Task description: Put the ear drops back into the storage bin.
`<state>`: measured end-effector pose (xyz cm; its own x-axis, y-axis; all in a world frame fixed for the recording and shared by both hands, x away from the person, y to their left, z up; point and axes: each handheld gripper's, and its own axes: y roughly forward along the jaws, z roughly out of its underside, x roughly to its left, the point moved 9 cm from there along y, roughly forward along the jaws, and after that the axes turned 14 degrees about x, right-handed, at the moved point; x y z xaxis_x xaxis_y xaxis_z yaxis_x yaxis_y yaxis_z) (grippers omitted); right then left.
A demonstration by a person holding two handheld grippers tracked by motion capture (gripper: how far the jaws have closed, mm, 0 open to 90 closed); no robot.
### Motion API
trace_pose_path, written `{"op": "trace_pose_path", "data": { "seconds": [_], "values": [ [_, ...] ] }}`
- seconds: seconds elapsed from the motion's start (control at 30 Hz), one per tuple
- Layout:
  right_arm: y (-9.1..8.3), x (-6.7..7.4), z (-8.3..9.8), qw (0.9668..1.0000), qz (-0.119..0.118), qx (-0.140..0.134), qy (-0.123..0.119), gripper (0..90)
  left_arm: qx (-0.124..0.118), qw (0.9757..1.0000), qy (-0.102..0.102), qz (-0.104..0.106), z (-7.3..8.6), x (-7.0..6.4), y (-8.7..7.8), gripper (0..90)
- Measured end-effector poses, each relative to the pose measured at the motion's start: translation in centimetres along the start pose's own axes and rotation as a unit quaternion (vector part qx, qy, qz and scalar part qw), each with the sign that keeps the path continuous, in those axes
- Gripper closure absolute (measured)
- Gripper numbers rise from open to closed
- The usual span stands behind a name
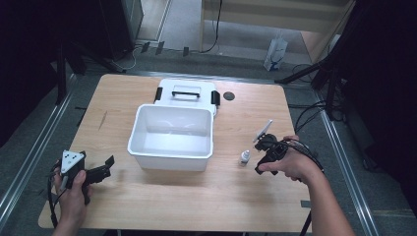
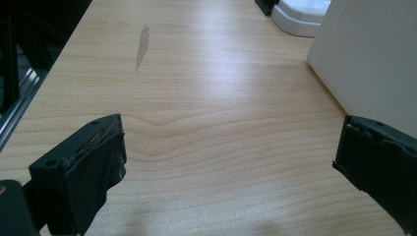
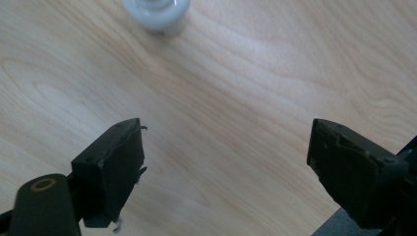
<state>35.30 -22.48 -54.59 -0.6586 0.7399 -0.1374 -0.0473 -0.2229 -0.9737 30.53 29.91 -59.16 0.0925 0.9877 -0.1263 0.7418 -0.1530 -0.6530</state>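
A small white bottle [image 1: 245, 157] stands upright on the wooden table [image 1: 196, 196], right of an open white plastic bin [image 1: 172, 152]. My right gripper [image 1: 256, 156] is just right of the bottle, jaws open and pointing at it without touching. In the right gripper view the bottle [image 3: 156, 12] sits at the top edge, beyond the open gripper [image 3: 226, 142]. My left gripper [image 1: 107, 167] is held near the table's front left, open and empty, left of the bin. In the left gripper view the open gripper [image 2: 231, 147] frames bare wood, with the bin wall [image 2: 364, 59] at right.
The bin's white lid [image 1: 187, 93], with a handle and black latches, lies flat behind the bin; its corner [image 2: 300, 12] shows in the left gripper view. A small dark round disc [image 1: 228, 96] lies right of the lid. A grey smear [image 2: 142, 46] marks the wood.
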Motion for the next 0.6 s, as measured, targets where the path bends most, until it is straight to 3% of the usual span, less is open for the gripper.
{"op": "trace_pose_path", "data": {
  "seconds": [0.33, 0.47, 0.6],
  "values": [
    [-1.3, 0.9, -2.8, 0.9999, -0.002, -0.016, -0.003, 28.9, 0.004, 1.0, -0.002, 0.004, 0.0, 0.0, 0.1, 0.0],
    [-1.7, 1.4, -4.0, 0.9996, -0.012, -0.024, -0.005, 39.3, 0.004, 1.0, -0.004, 0.005, 0.0, 0.1, 0.1, 0.0],
    [-1.7, 1.6, -4.5, 0.9993, -0.02, -0.027, -0.013, 42.8, 0.004, 1.0, -0.004, 0.004, 0.0, 0.1, 0.1, 0.0]
  ]
}}
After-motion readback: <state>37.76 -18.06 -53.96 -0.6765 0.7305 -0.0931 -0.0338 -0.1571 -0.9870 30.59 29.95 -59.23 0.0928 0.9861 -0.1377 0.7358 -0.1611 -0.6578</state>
